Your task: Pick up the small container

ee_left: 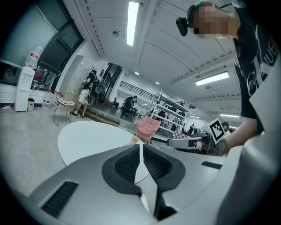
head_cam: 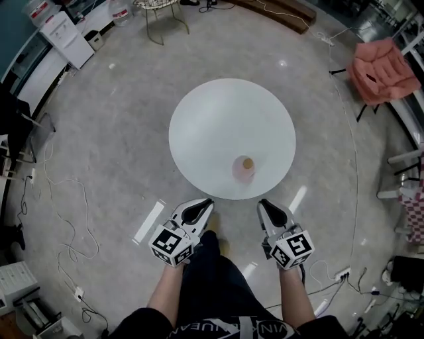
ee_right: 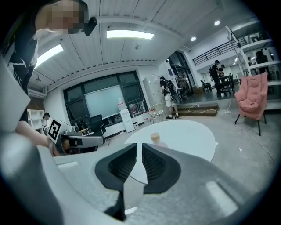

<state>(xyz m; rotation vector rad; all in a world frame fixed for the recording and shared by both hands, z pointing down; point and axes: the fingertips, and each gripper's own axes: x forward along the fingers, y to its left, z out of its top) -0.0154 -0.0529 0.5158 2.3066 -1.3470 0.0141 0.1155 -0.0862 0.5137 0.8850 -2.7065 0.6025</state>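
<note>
The small container [head_cam: 244,169], clear and pinkish with a cork lid, stands upright near the near edge of the round white table [head_cam: 212,126]. My left gripper [head_cam: 204,205] and right gripper [head_cam: 263,204] hover side by side just short of that edge, both empty. The container lies ahead, between them and closer to the right one. In the left gripper view the left gripper [ee_left: 141,146] has its jaws together, and the container [ee_left: 135,139] peeks just above them. In the right gripper view the right gripper [ee_right: 139,147] shows a narrow slit between its pads, with the container [ee_right: 154,138] a little beyond on the table [ee_right: 189,136].
A pink chair [head_cam: 381,69] stands at the far right and a wire stool [head_cam: 159,13] beyond the table. A water dispenser [head_cam: 66,38] is at the far left. Cables [head_cam: 59,198] trail over the floor on the left, and a white tape strip [head_cam: 149,222] lies near my left gripper.
</note>
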